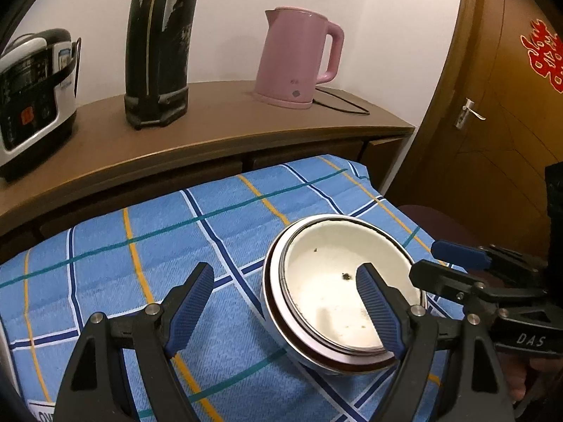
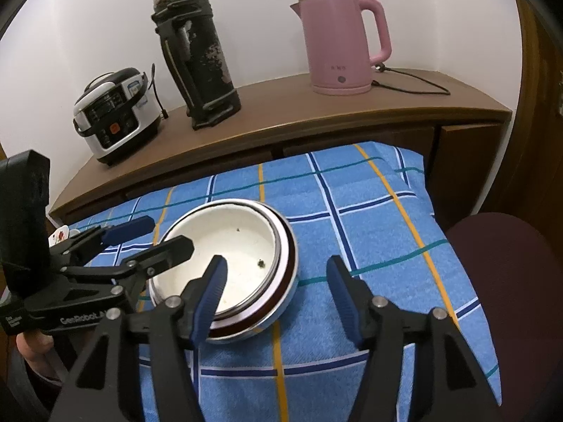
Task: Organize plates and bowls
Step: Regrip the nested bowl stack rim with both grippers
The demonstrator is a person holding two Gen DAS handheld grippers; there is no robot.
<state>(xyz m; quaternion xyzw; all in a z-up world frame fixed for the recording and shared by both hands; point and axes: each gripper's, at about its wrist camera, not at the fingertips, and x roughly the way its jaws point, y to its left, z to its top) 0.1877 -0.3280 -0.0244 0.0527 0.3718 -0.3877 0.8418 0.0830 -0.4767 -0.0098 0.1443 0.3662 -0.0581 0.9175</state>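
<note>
A white bowl [image 1: 330,292] with a dark red band and a steel rim sits on the blue checked cloth [image 1: 158,246], with a few dark crumbs inside. My left gripper [image 1: 285,302] is open, its jaws straddling the bowl's left rim: one finger over the inside, one outside. My right gripper [image 2: 278,292] is open, its jaws straddling the bowl's [image 2: 232,246] right rim the same way. Each gripper shows in the other's view: the right one [image 1: 454,263] at the bowl's right edge, the left one [image 2: 147,239] at its left edge.
A wooden counter [image 2: 316,119] behind the cloth [image 2: 369,218] carries a rice cooker [image 2: 112,116], a worn black flask [image 2: 197,52] and a pink kettle [image 2: 341,42] with its cord. A maroon seat [image 2: 503,249] is on the right. A wooden door [image 1: 492,105] stands at right.
</note>
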